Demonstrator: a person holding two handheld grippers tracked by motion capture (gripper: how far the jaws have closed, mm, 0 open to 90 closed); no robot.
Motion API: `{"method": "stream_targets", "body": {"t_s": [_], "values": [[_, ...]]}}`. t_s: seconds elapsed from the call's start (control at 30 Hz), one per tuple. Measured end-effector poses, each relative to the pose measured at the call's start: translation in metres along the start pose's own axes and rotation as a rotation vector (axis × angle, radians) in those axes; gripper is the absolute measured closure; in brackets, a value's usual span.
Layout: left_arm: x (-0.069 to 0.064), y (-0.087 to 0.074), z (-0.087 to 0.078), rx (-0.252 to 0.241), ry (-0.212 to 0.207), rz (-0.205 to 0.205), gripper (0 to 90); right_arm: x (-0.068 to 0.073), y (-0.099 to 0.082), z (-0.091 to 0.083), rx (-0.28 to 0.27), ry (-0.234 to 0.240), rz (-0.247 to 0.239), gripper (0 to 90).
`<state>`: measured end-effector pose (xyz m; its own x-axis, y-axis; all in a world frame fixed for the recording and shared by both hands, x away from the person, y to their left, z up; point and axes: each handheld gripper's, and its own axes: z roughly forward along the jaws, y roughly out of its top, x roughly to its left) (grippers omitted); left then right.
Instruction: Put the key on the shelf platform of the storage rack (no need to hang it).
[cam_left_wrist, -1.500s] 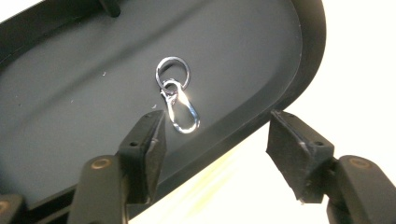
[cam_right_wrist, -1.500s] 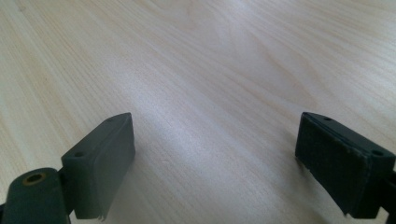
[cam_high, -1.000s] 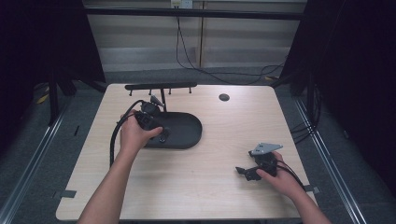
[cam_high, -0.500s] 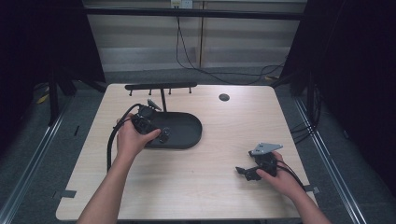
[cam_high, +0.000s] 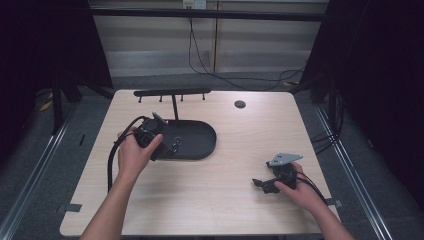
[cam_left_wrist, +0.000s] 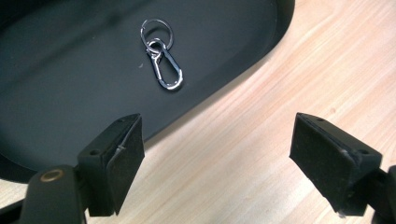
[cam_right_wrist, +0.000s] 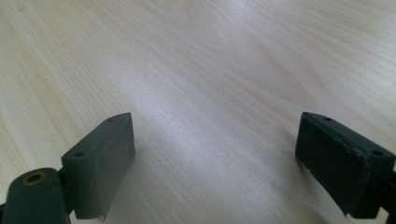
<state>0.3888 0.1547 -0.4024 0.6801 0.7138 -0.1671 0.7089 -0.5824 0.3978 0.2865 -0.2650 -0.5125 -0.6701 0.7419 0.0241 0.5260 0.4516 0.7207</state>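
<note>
A silver carabiner on a key ring (cam_left_wrist: 163, 70) lies flat in the black oval tray (cam_left_wrist: 60, 84), apart from my jaws. In the high view the key ring (cam_high: 176, 146) rests near the tray's (cam_high: 202, 137) left middle. My left gripper (cam_left_wrist: 233, 158) hangs over the tray's near rim and the wood beside it, open, nothing between its pads. In the high view the left gripper (cam_high: 162, 150) is at the tray's left end. My right gripper (cam_right_wrist: 215, 163) is open over bare wood; in the high view the right gripper (cam_high: 261, 184) rests low at the near right.
A black peg rack (cam_high: 172, 92) stands on a post behind the tray. A dark round grommet (cam_high: 240, 104) sits in the tabletop at the back. Black cables trail from both grippers. Bare wood stretches between the tray and the right hand.
The left hand with its gripper has drawn a little left and toward me, off the tray's middle. The right hand has stayed put.
</note>
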Motion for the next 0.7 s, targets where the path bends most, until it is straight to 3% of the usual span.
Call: {"method": "stream_targets", "body": {"t_s": [0.2, 0.7], "values": [[0.000, -0.009, -0.003, -0.014, 0.004, 0.006, 17.6, 0.000, 0.000, 0.000, 0.000, 0.000, 0.000, 11.3], [-0.001, -0.036, -0.005, 0.009, 0.008, 0.035, 18.4, 0.000, 0.000, 0.000, 0.000, -0.001, 0.001, 11.3]]}}
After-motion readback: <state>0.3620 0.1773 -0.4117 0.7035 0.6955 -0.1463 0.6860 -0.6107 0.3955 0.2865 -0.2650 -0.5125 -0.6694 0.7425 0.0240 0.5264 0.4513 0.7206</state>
